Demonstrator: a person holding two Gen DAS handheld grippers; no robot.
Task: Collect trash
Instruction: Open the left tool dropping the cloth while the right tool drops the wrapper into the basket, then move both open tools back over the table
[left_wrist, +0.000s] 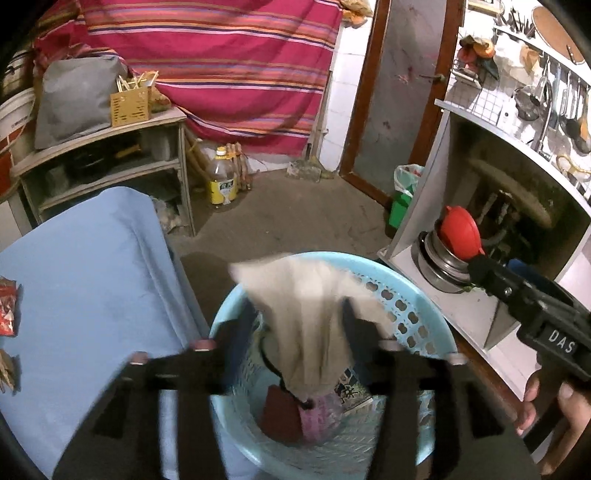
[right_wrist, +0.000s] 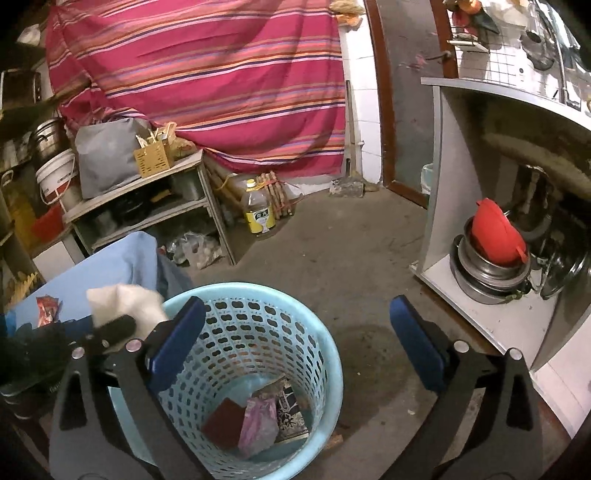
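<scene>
A light blue perforated basket stands on the floor beside the blue-covered table. My left gripper is over its mouth, jaws apart, with a white tissue hanging loosely between them, blurred. In the right wrist view the tissue shows at the basket's left rim against a left finger. My right gripper hangs open over the basket, nothing between its blue pads. Inside lie a maroon piece, a pink wrapper and a printed packet. A red wrapper lies on the table.
A white cabinet with stacked steel pots and a red lid stands right of the basket. A wooden rack, an oil bottle, a green bin and a door frame lie beyond, across bare concrete floor.
</scene>
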